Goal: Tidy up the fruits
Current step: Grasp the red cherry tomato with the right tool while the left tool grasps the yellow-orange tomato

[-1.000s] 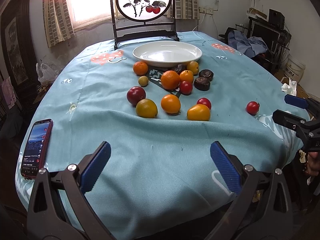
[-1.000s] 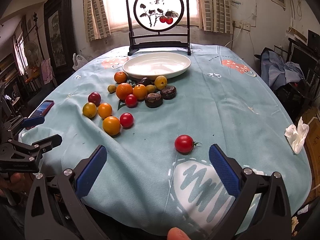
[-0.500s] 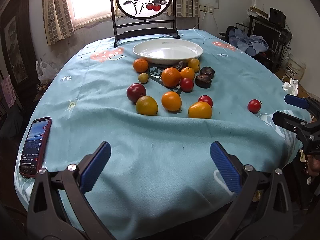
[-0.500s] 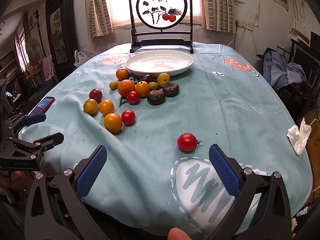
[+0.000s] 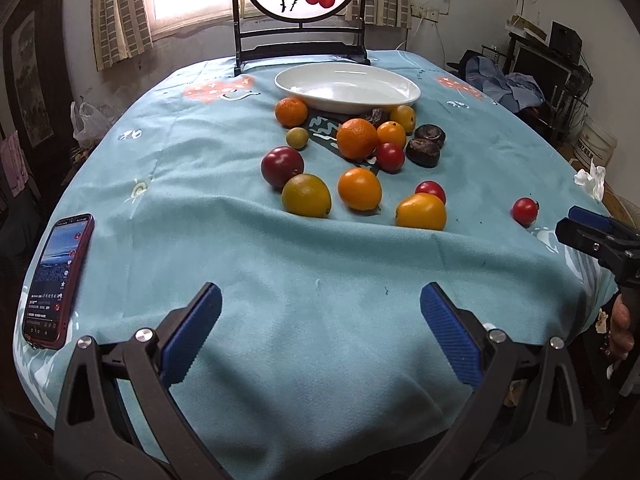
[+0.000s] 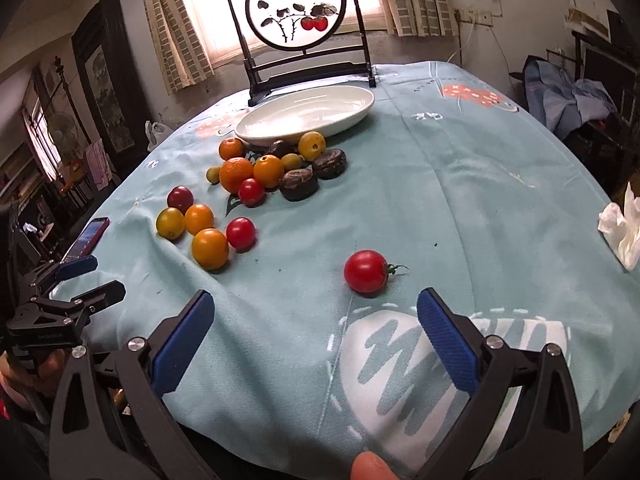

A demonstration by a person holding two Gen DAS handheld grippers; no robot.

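Several fruits lie loose on the teal tablecloth in front of an empty white oval plate [image 5: 347, 87], also in the right wrist view [image 6: 306, 115]: oranges, yellow and red tomatoes, a dark red plum [image 5: 282, 165] and two dark brown fruits [image 5: 423, 152]. A lone red tomato [image 6: 366, 271] lies apart, just ahead of my right gripper [image 6: 316, 332], which is open and empty. My left gripper [image 5: 320, 328] is open and empty near the table's front edge, well short of a yellow fruit [image 5: 306, 195].
A red phone [image 5: 58, 276] lies at the table's left edge. A framed round painting on a dark stand [image 5: 300, 4] stands behind the plate. A crumpled tissue [image 6: 622, 224] lies at the right edge. Furniture and clothes crowd the room's right side.
Both grippers have moved forward a little toward the fruits, which now appear closer. The right gripper has closed in on the lone red tomato. Both stay open; no fruit has moved.
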